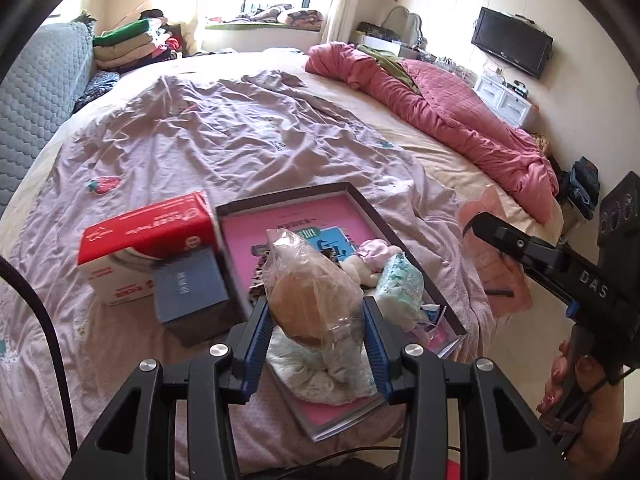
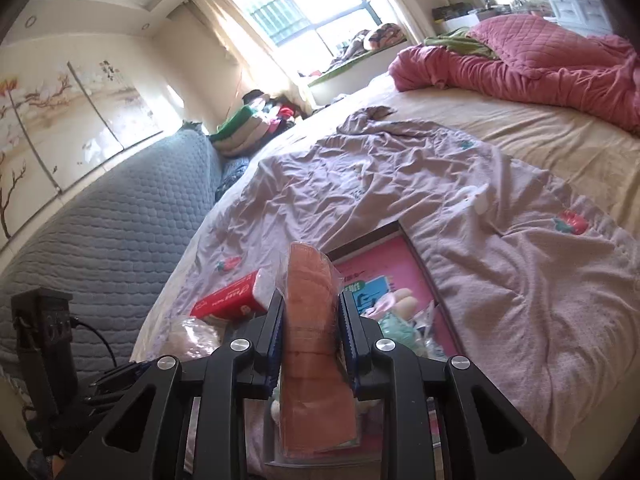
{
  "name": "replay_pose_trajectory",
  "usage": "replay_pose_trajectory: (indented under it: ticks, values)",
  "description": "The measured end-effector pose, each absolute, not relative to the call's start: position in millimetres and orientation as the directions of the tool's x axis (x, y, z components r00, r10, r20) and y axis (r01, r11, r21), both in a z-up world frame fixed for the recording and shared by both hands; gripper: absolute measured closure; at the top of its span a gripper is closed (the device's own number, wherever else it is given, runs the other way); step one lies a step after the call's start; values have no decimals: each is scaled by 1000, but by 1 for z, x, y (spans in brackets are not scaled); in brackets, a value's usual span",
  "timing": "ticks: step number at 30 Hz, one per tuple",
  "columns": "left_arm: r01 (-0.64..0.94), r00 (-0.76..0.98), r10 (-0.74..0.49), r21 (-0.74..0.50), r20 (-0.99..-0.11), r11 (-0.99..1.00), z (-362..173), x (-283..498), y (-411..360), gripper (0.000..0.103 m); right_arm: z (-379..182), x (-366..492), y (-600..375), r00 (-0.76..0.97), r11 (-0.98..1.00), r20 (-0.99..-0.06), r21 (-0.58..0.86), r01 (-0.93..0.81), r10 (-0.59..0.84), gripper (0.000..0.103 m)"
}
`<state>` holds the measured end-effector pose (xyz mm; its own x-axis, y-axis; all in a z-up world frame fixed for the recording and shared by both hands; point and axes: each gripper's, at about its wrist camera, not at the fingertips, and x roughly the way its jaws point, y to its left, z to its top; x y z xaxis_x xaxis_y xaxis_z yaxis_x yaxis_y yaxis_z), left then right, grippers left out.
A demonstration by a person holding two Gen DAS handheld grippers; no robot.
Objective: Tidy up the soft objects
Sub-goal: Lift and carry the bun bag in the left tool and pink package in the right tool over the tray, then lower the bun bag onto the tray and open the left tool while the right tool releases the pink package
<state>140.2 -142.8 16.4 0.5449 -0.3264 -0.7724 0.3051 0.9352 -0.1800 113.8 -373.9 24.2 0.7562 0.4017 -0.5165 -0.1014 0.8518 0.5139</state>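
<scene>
Bed: the wide bed with a crumpled lilac strawberry-print sheet [image 1: 192,152] is the work surface; everything for sorting sits near its front edge
Tray: the shallow dark-rimmed rectangular tray with a pink printed bottom [image 1: 362,208] lies flat on the sheet, apparently the collecting place, since soft things already lie in it
Boxes: a red-and-white cardboard carton [image 1: 144,236] and a small dark blue box [image 1: 188,292] touch the tray's left rim; hard goods, so probably meant to remain outside, and they crowd any approach from that side
Left gripper: the left gripper [image 1: 316,316] is closed on a clear plastic bag holding a tan bun-like lump [image 1: 308,284], held above the tray's near end, likely for lowering in
Right gripper: the right gripper [image 2: 309,332] clamps narrowly on a flat salmon-pink wrapped pack [image 2: 310,320], upright over the near edge of the tray
In the way: a pale pink plush toy [image 1: 370,258], a mint-patterned soft pack [image 1: 400,282] and a white crumpled pad [image 1: 320,376] fill the near half, so free room is at the far pink end
</scene>
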Motion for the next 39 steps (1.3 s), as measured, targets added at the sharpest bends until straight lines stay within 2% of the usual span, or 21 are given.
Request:
replay_pose_trajectory:
  ticks: [7,16,39]
  values:
    - [305,513,-315,-174,-798,936,-3,155,-158,59,9,114,-390,759,836,-514,544,-71,399,77]
    - [304,486,-299,-161,-821,939,-25,168,-170,59,-27,122,-401,728,828,-560,560,-21,397,77]
    - [275,444,-306,-197,-842,941,-59,202,-170,57,-83,139,-398,676,845,-643,532,56,360,74]
